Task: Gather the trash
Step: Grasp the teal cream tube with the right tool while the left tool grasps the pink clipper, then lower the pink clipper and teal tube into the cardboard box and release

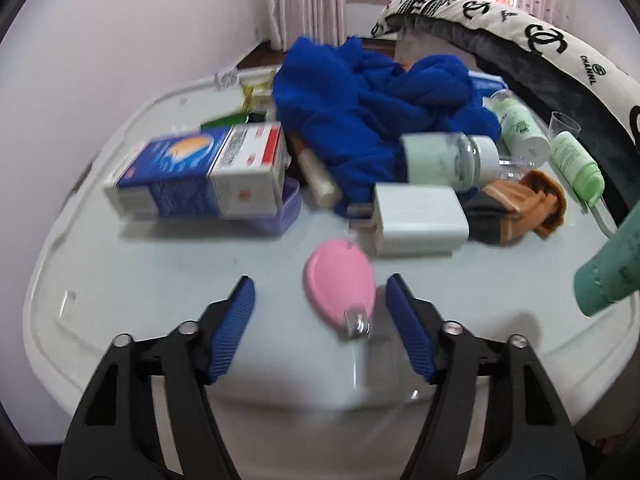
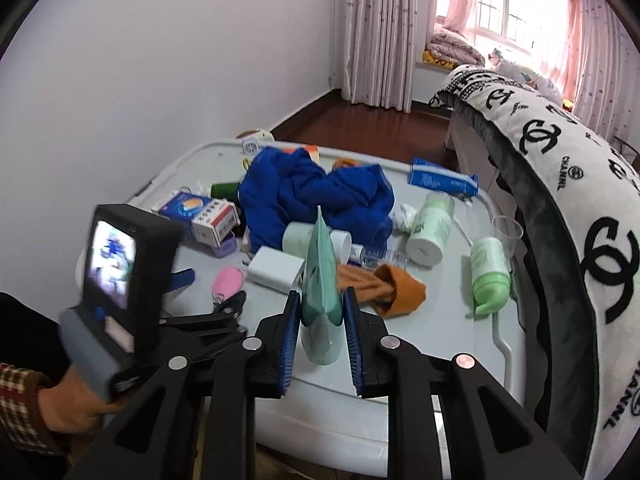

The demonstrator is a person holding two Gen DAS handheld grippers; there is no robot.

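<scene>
While the right gripper (image 2: 320, 320) clamped: green tube (image 2: 320, 272), upright between its fingers, lower centre.
Left gripper (image 1: 320, 304): fingers apart, empty.
Pink case (image 1: 340, 280): on the table (image 1: 160, 280), between left fingers, long axis toward them.
Nearer hand: left.

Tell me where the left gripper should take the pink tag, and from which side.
Grip the pink tag across its flat oval body, jaws closing on its two long edges, from above. It lies flat on the table, between the open left gripper fingers; the metal clasp end looks too small.
</scene>
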